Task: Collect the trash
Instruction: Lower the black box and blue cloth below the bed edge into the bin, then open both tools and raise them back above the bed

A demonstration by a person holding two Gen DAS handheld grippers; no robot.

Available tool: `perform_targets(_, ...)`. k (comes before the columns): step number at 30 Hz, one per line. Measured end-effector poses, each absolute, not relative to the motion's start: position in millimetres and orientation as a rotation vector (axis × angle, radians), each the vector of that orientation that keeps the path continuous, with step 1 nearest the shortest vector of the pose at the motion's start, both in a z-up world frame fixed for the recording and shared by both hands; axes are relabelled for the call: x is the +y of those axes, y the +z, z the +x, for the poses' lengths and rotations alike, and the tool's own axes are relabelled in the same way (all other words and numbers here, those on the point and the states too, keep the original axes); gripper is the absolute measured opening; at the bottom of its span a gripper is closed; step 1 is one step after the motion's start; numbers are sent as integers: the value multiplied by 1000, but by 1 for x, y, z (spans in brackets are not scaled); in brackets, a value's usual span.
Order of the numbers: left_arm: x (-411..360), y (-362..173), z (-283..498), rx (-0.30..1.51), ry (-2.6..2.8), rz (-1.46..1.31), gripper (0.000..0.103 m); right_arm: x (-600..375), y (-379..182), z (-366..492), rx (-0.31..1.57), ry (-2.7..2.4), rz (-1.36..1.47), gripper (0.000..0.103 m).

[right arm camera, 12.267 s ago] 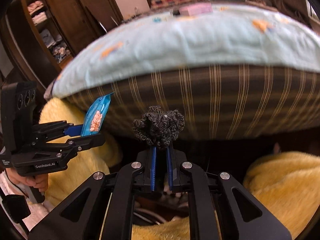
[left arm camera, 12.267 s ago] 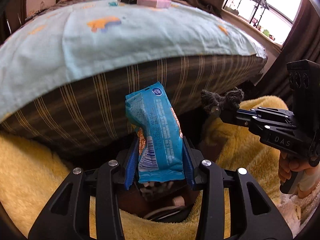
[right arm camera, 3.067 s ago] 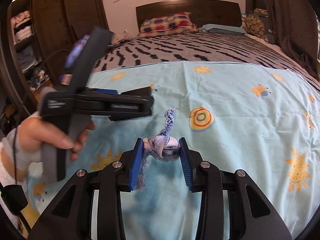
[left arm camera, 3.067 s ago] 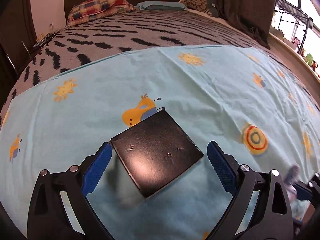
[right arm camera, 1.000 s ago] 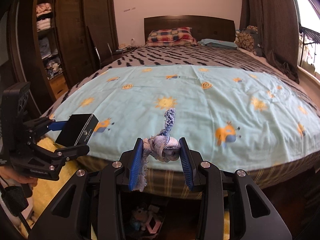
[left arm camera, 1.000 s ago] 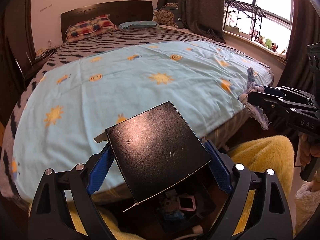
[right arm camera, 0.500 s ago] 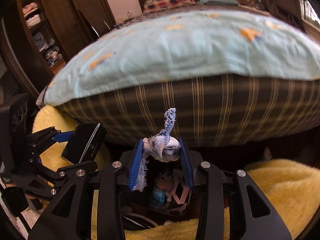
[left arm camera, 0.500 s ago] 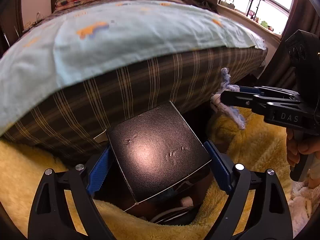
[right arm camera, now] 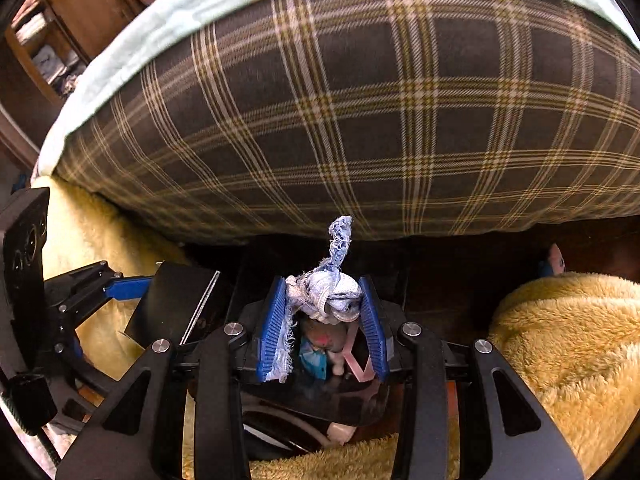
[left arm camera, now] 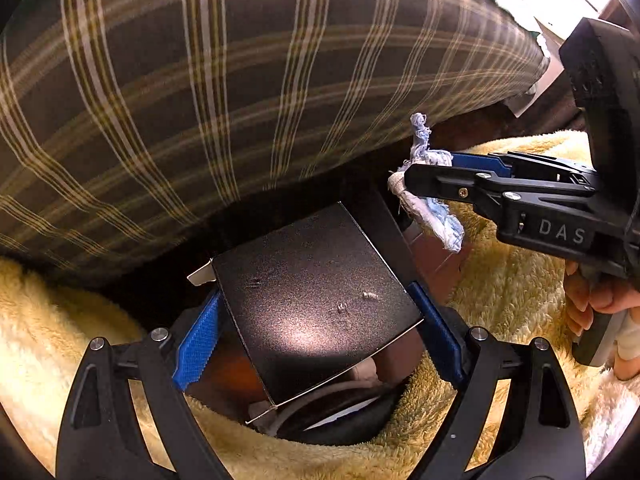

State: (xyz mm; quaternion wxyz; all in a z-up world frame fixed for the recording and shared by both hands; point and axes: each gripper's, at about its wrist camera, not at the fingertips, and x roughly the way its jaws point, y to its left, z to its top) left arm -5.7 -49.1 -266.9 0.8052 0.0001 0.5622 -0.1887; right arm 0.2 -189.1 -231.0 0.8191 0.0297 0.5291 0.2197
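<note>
My left gripper (left arm camera: 316,308) is shut on a flat black box (left arm camera: 316,300), held tilted just above a dark bin below the bed edge. My right gripper (right arm camera: 326,308) is shut on a frayed blue-white rag scrap (right arm camera: 328,292), also over the bin (right arm camera: 320,396), where blue and pink trash (right arm camera: 320,356) lies. In the left wrist view the right gripper (left arm camera: 404,184) with the rag scrap (left arm camera: 432,208) is at the right. In the right wrist view the left gripper (right arm camera: 132,288) with the black box (right arm camera: 172,304) is at the left.
The plaid side of the mattress (right arm camera: 360,120) rises right behind the bin, under a light blue sheet (right arm camera: 132,52). A fluffy yellow blanket (right arm camera: 568,352) lies on both sides of the bin (left arm camera: 48,344). A wooden shelf unit (right arm camera: 48,40) stands at the far left.
Both grippers have dropped from above the bed to below its edge and closer to the bin. The box and the rag stay gripped.
</note>
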Motion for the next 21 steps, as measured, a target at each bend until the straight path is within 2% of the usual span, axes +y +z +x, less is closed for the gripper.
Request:
perform_targets(7, -49, -270, -10, 1210, -393, 14, 86, -187, -231, 4, 1133, 460, 78, 46)
perform_targets(9, -50, -270, -9, 1217, -388, 12, 86, -192, -231, 7, 1129, 452, 93, 61)
perform_targets(10, -49, -271, -9, 1220, -387, 7, 87, -194, -230, 8, 1122, 447, 102, 73)
perform_targets(11, -46, -270, -7, 1220, -386, 3, 90, -196, -229, 9, 1118, 443, 107, 77)
perform_targets(14, -36, -264, -9, 1200, -371, -9, 95, -203, -222, 13, 1101, 424, 122, 83)
perform_targets(21, -20, -217, -6, 1089, -302, -7, 95, -218, -179, 16, 998, 371, 97, 96)
